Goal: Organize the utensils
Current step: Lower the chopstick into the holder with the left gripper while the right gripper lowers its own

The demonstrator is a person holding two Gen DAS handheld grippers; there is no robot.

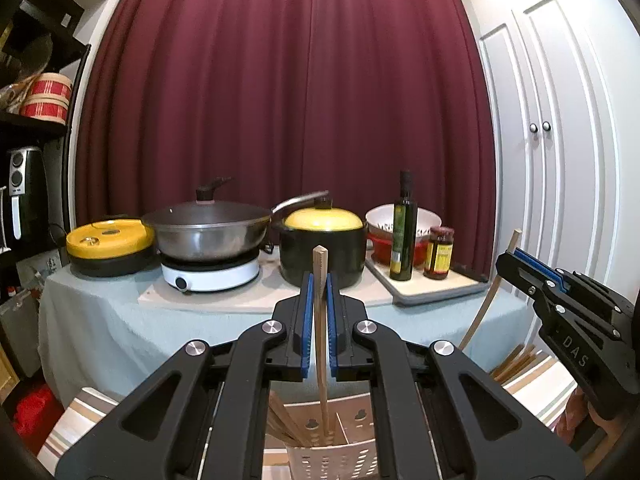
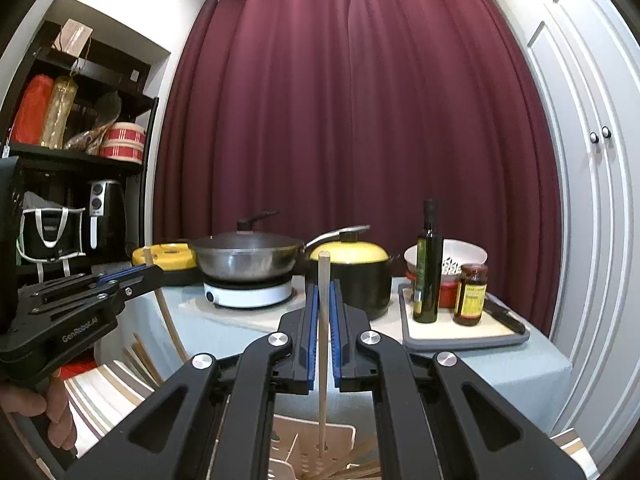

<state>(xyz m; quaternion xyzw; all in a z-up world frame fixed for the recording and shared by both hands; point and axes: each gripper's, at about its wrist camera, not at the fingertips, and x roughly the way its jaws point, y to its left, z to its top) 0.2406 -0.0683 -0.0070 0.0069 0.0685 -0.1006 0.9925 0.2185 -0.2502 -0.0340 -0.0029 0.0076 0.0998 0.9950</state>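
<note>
each claw, left claw [image 1: 319, 320] and right claw [image 2: 323, 336], is closed on one upright chopstick [image 1: 320, 320] over the white perforated holder [image 1: 332, 458]; lower each stick vertically into one compartment, clear of sticks already inside, before releasing.

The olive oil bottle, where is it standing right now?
The olive oil bottle stands upright on the grey tray at the table's right side, just left of the sauce jar and in front of the white bowl.

Cloth-covered table [image 1: 100, 320], wooden board [image 1: 248, 300] (induction hob on it), grey tray [image 1: 436, 294], yellow-lidded cooker [image 1: 110, 246]
</note>
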